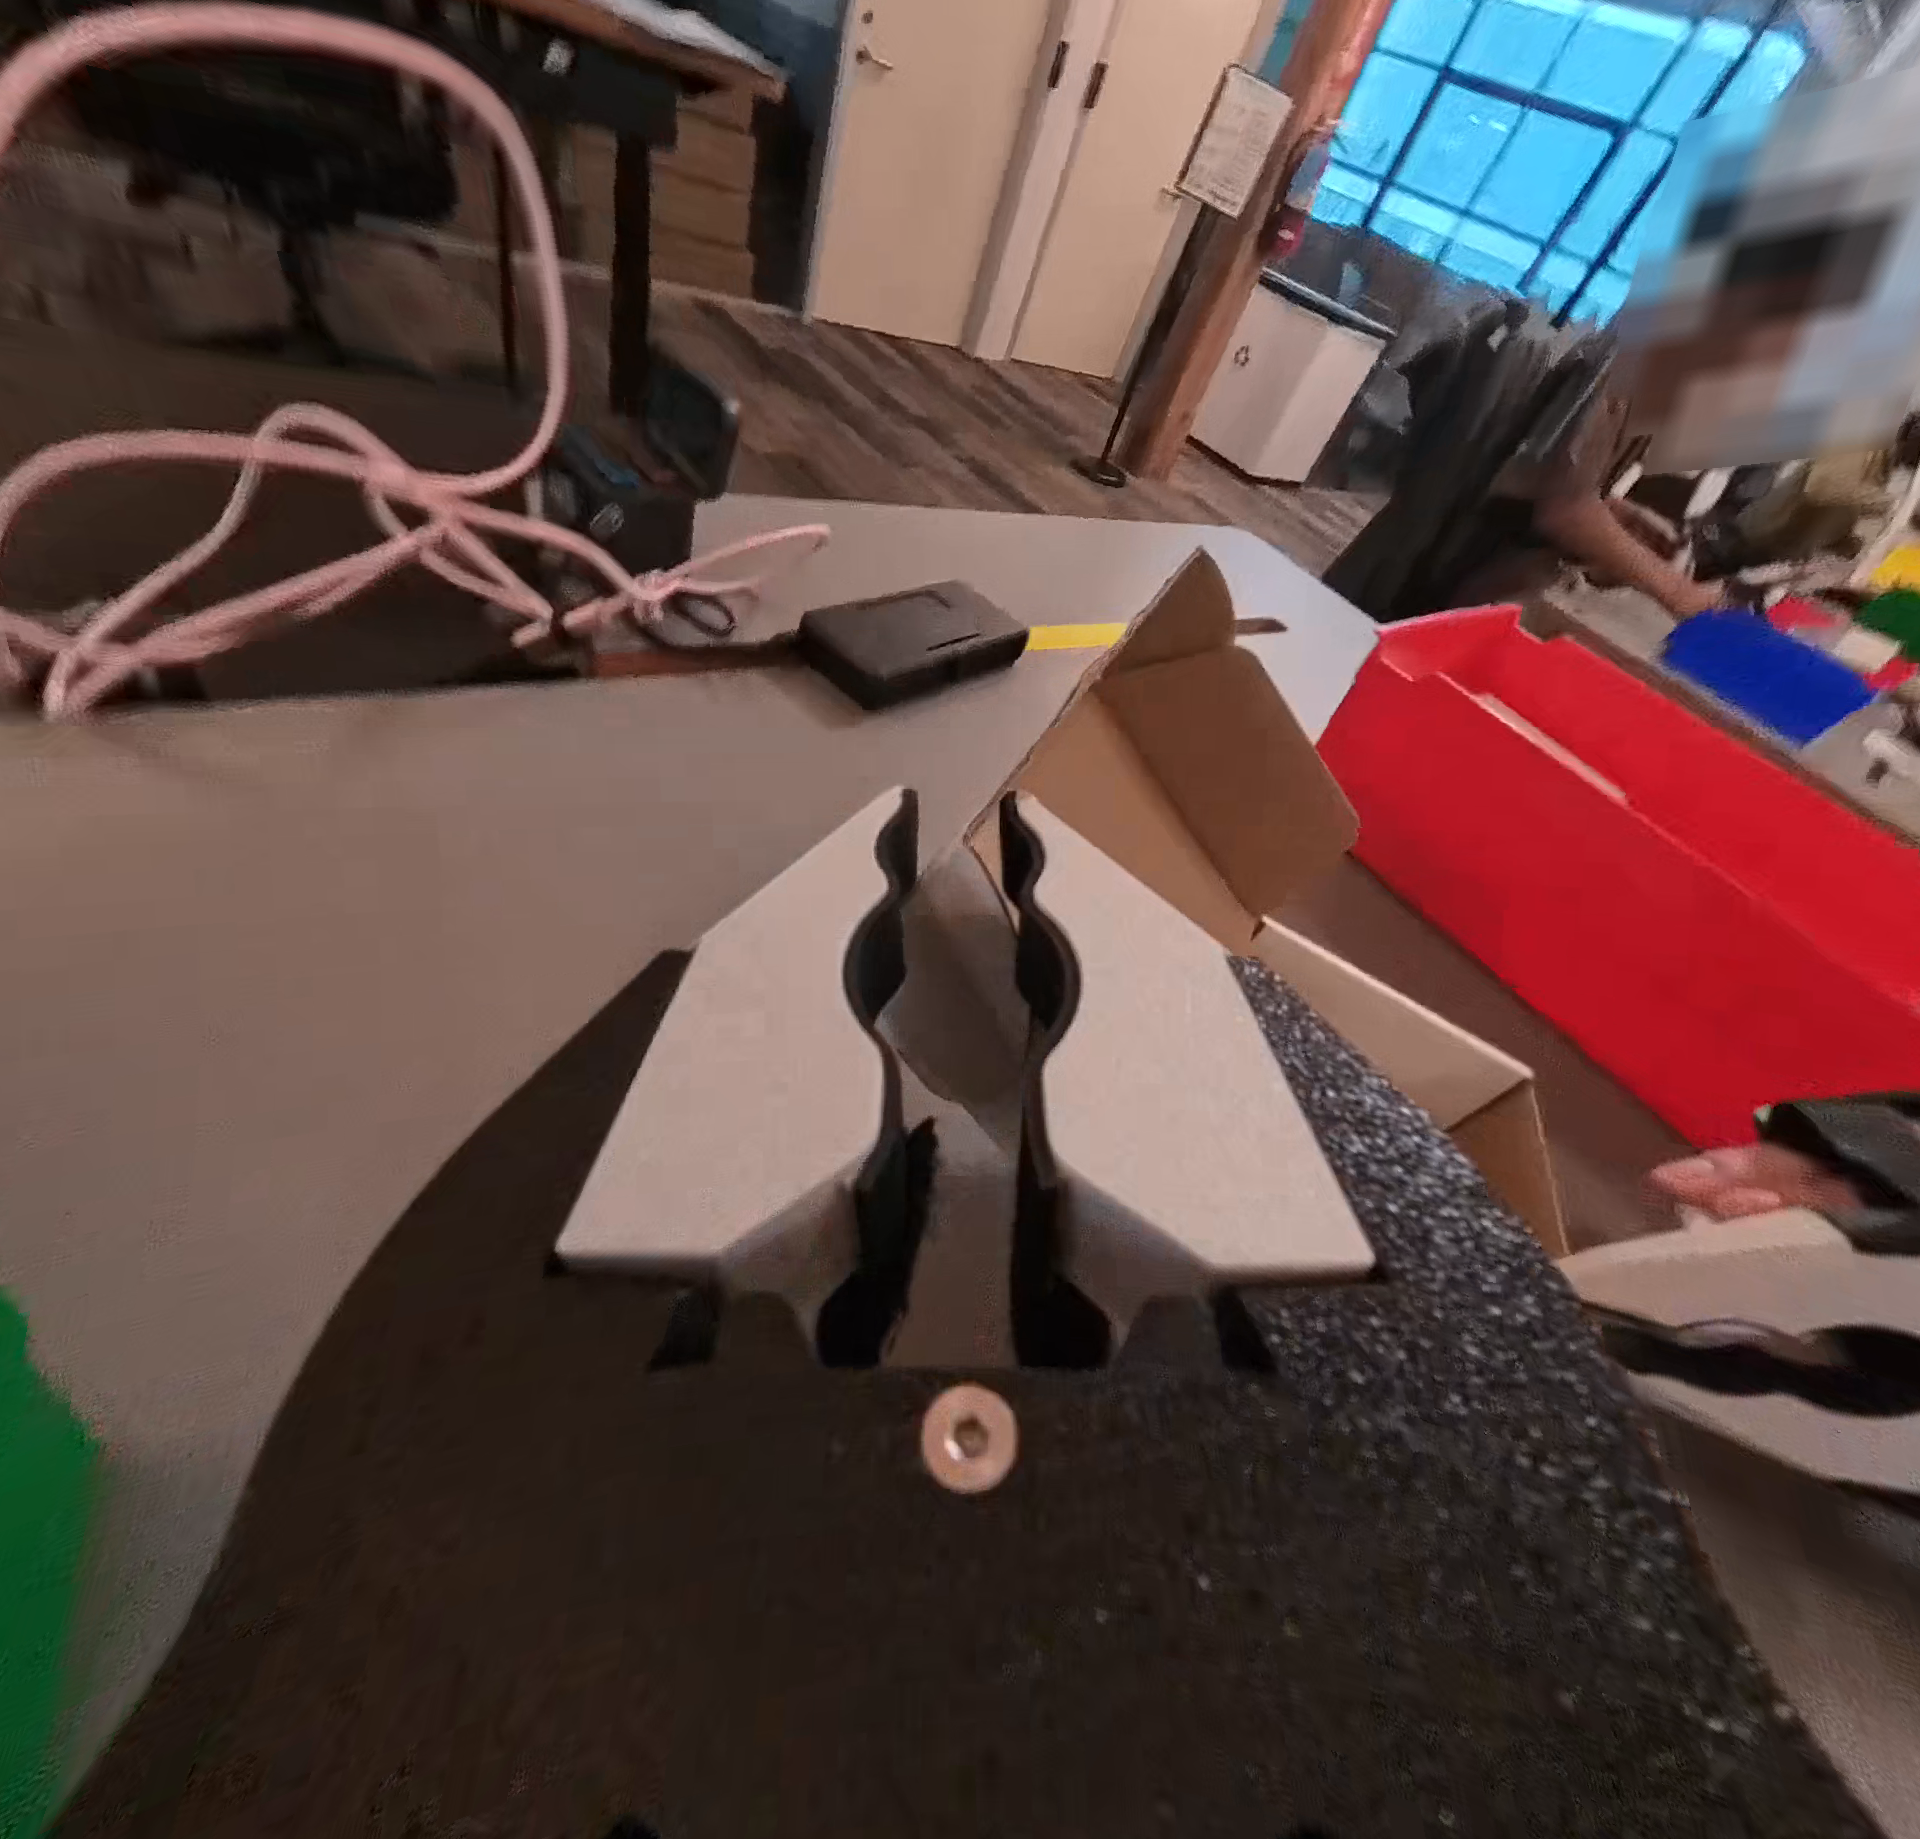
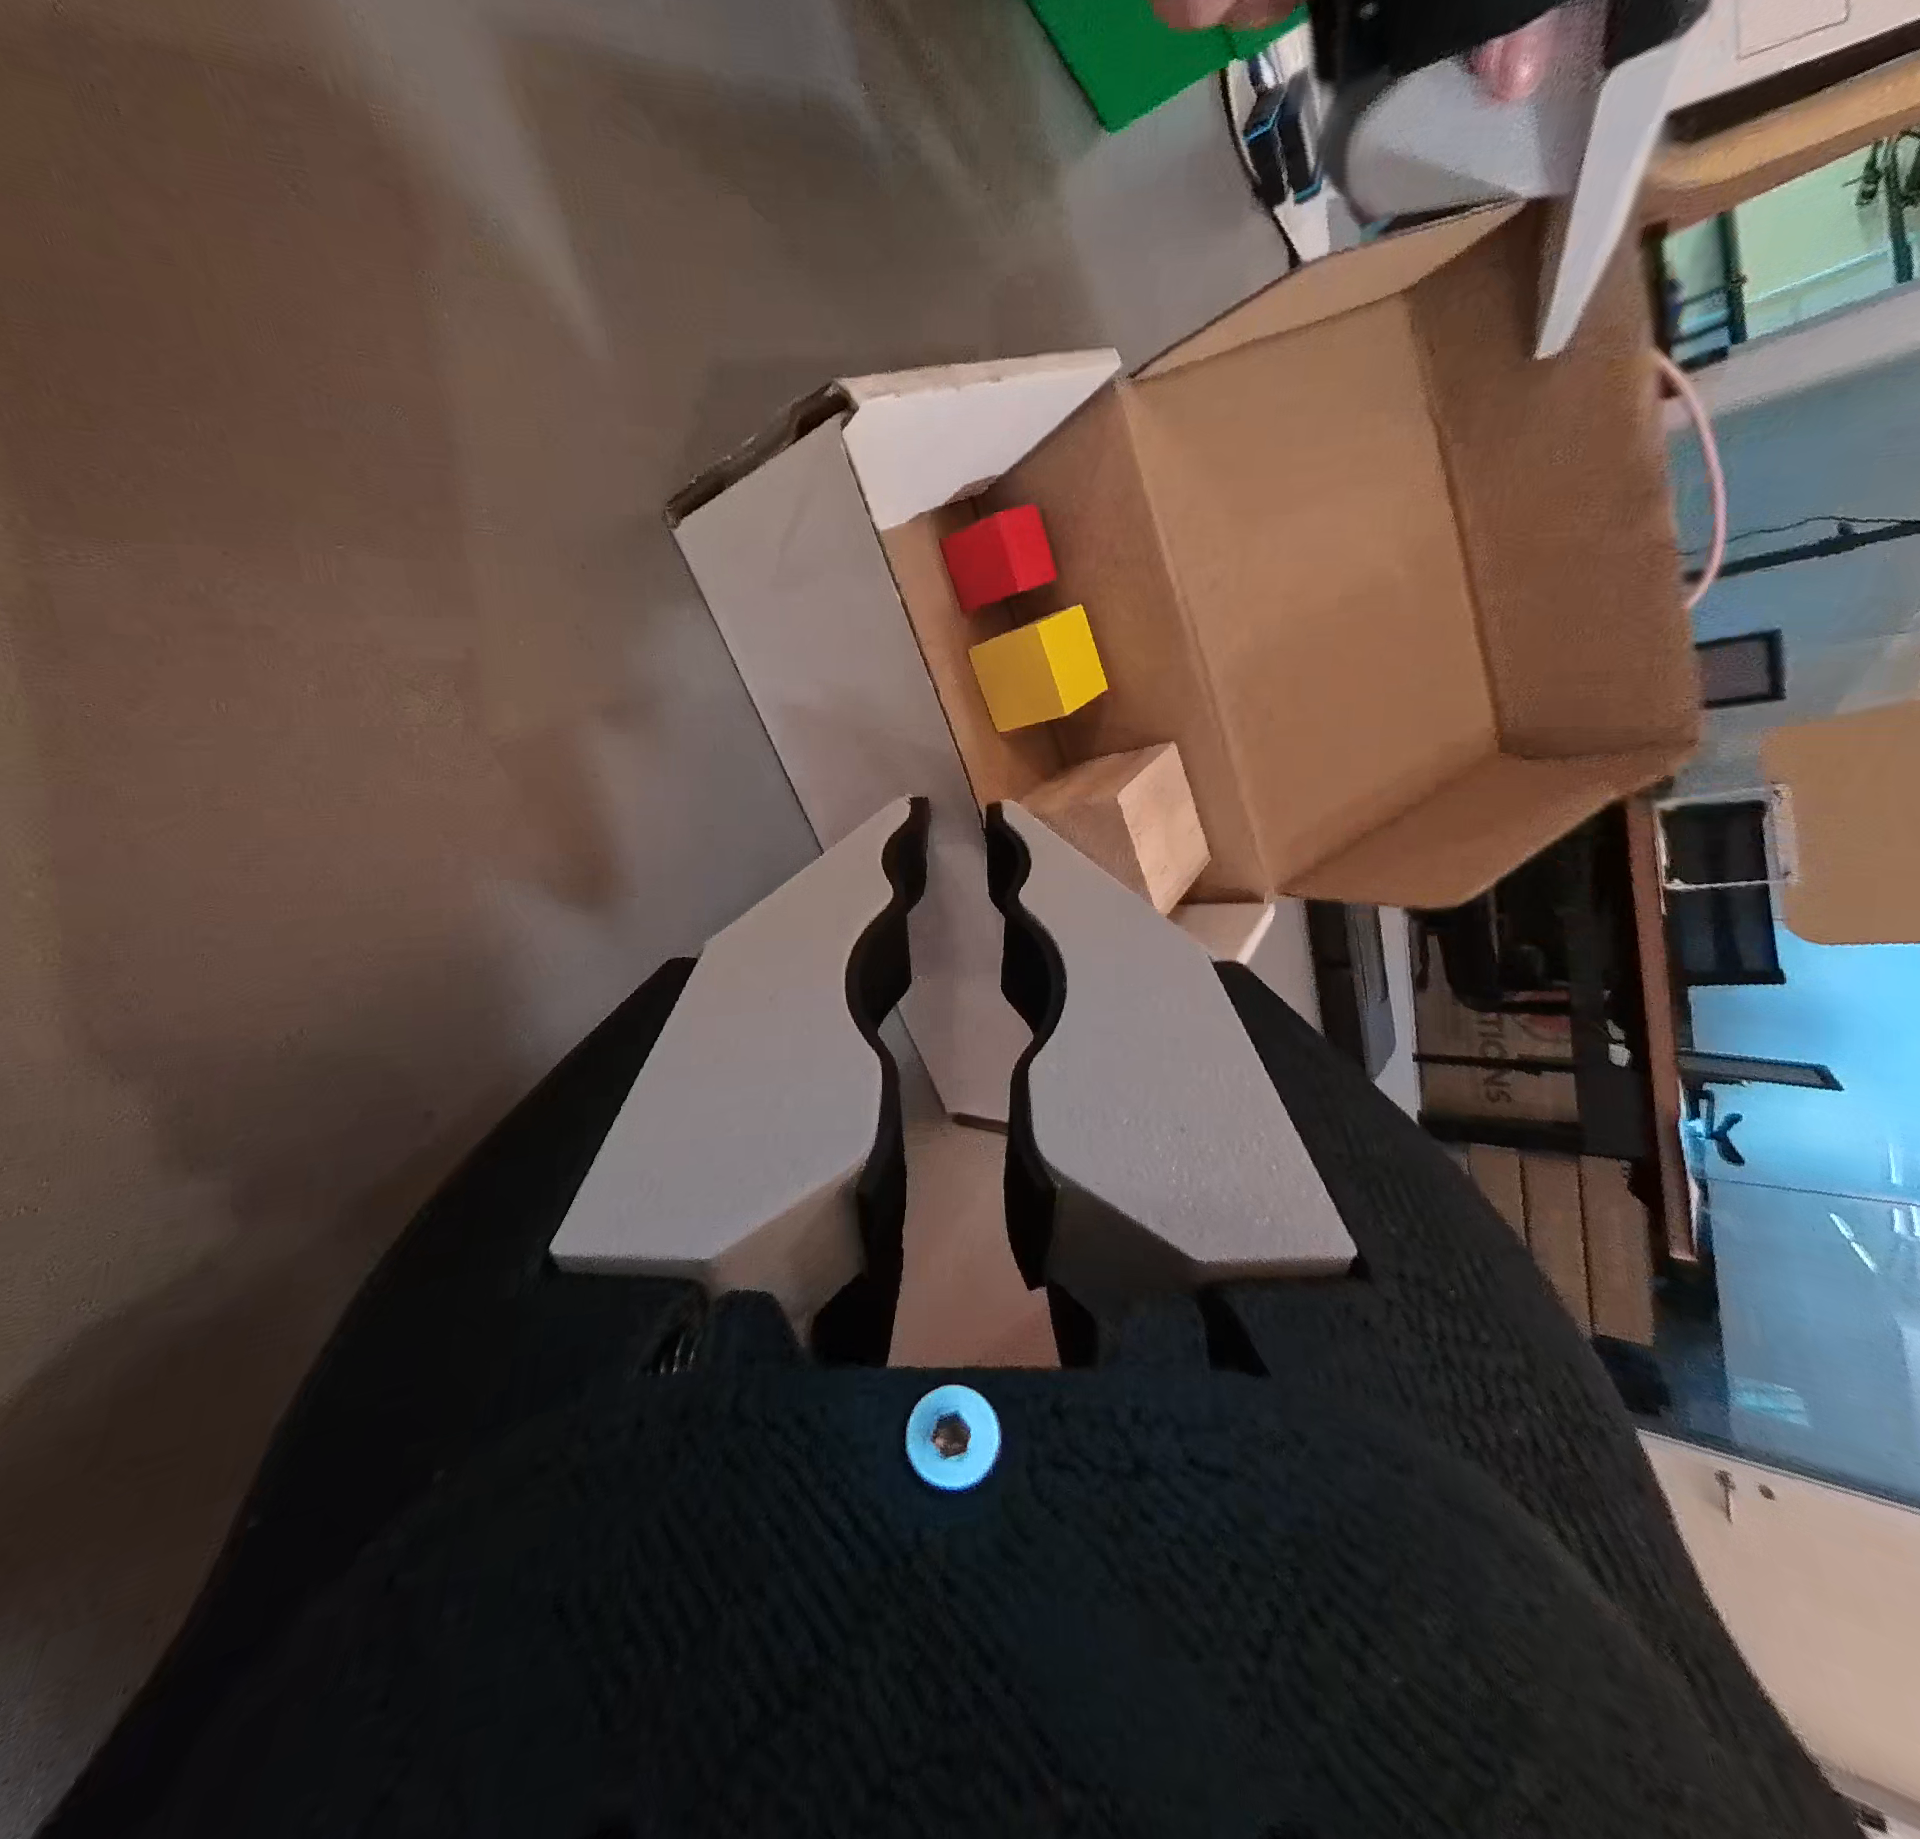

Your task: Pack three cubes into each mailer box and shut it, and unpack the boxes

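A white mailer box (image 2: 790, 605) with a brown inside stands open on the grey table. A red cube (image 2: 997, 555), a yellow cube (image 2: 1037, 667) and a plain wooden cube (image 2: 1122, 823) lie in a row inside it. My right gripper (image 2: 956, 821) is shut on the box's front wall next to the wooden cube. My left gripper (image 1: 958, 813) is shut on the edge of the raised lid (image 1: 1174, 750). The lid (image 2: 1351, 594) stands partly folded over the cubes. The left gripper also shows in the right wrist view (image 2: 1590, 210), at the lid's far flap.
A red open box (image 1: 1621, 885) stands just behind the mailer box. A green box (image 2: 1101, 23) lies on the table beyond the left gripper. A black device (image 1: 914, 638) and a pink rope (image 1: 416, 501) lie at the table's far edge. A person sits at the far right.
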